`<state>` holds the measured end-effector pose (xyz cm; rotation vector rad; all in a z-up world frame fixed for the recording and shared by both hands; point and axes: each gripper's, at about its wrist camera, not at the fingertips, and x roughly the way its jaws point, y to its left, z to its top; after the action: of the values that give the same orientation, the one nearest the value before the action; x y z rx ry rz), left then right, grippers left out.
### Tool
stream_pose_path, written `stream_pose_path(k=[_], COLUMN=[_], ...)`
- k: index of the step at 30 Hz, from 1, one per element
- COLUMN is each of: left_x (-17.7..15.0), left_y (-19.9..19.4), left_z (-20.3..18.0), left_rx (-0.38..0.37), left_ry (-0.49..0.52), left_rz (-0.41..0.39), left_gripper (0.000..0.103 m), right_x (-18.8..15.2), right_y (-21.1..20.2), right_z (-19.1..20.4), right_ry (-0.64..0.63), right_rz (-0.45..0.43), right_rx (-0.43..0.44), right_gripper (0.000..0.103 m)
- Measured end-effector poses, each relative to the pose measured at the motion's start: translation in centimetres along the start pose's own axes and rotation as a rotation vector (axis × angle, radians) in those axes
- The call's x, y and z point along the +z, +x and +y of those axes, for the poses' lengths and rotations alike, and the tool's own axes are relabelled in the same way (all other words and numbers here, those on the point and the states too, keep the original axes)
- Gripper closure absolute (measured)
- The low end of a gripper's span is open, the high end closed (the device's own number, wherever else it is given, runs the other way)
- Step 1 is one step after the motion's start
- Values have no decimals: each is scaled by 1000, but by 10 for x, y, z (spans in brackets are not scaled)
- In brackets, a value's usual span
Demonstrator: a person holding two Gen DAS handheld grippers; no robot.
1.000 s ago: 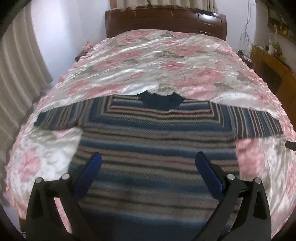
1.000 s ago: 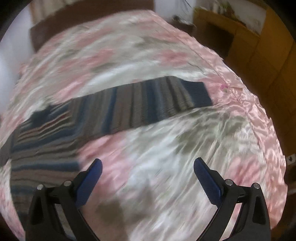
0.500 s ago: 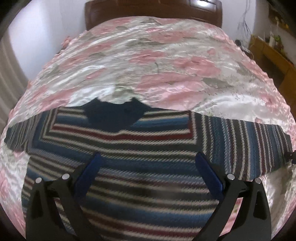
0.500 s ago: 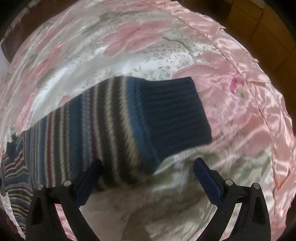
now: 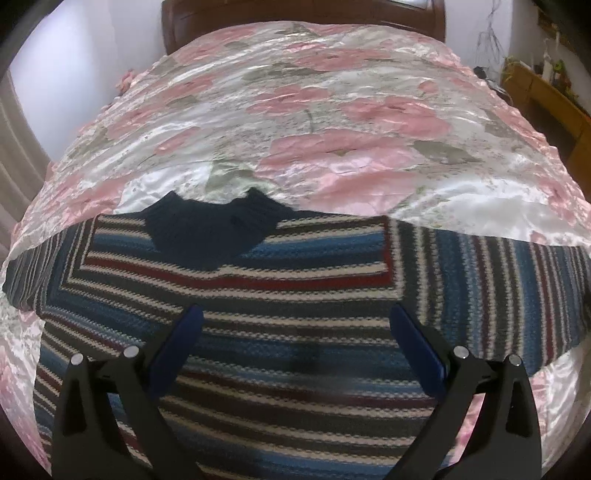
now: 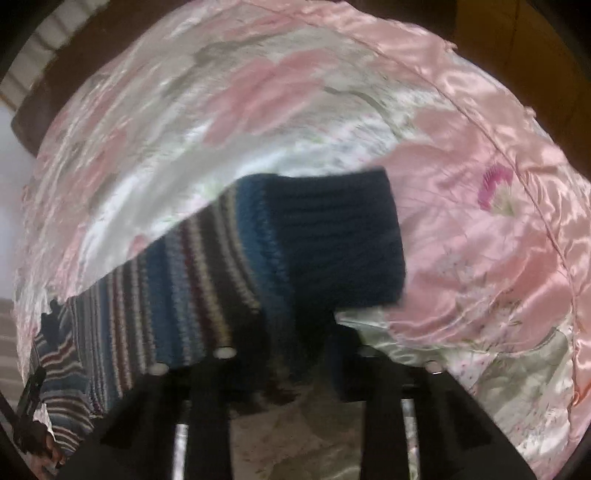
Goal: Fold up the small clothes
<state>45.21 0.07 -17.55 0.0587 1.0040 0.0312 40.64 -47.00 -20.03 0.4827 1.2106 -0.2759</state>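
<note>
Sweater: one striped knit sweater (image 5: 295, 332), lying flat and face up on the bed, its navy collar (image 5: 210, 232) toward the headboard and both sleeves spread out to the sides.

Right sleeve: it runs out to my right across the bedspread and ends in a navy ribbed cuff (image 6: 332, 243); my right gripper (image 6: 295, 354) sits at the near edge of the sleeve, just by the cuff.

Left sleeve: only its near part shows at the left edge of my left view; it lies flat.

My right jaws: drawn close together at the sleeve's lower edge. The picture is blurred there, so I judge that they are pinching the knit, but I cannot tell for sure.

My left jaws: wide apart on my left gripper (image 5: 295, 339), holding nothing, hanging over the chest of the sweater.

Done so far: the sweater is laid out; I see no fold in it.

Left to do: by my judgement everything, both sleeves in, then the body doubled over.

Count: one sweater, two sleeves, one cuff in view, one collar, two grippers.

Around it: a pink floral satin bedspread (image 5: 332, 110), a dark wooden headboard (image 5: 303, 9), wooden furniture (image 5: 554, 99) to the right.
</note>
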Motion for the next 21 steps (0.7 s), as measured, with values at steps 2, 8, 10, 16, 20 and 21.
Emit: stream_pose_path(k=[2,8,10,16,20,21], left_x=[0,-2,-2,-2,-5,-6], left_y=[1,0,-1,-3,-3,-3], left_z=[10,45,57,91,109,113], left_rx=[12,52,64,85,87,89], left_ry=[-9,-25,-33,-66,-86,-90], left_rz=[4,5,6,15,28,31], left_gripper=[3,3,3,3,3,3], right_x=[-3,-21,-32,-66,-101,-110], right_y=[-8,-35,-43,-44,-31,-25], right_z=[18,83,110,210,274,289], right_ry=[-55,-222,-293,-484,-598,-623], right_rz=[-40,-145,-176,-212,-196,-191], right_rx=[-50,-139,-145,-87,-37,-22], right_gripper=[81,81,81,82,81,81])
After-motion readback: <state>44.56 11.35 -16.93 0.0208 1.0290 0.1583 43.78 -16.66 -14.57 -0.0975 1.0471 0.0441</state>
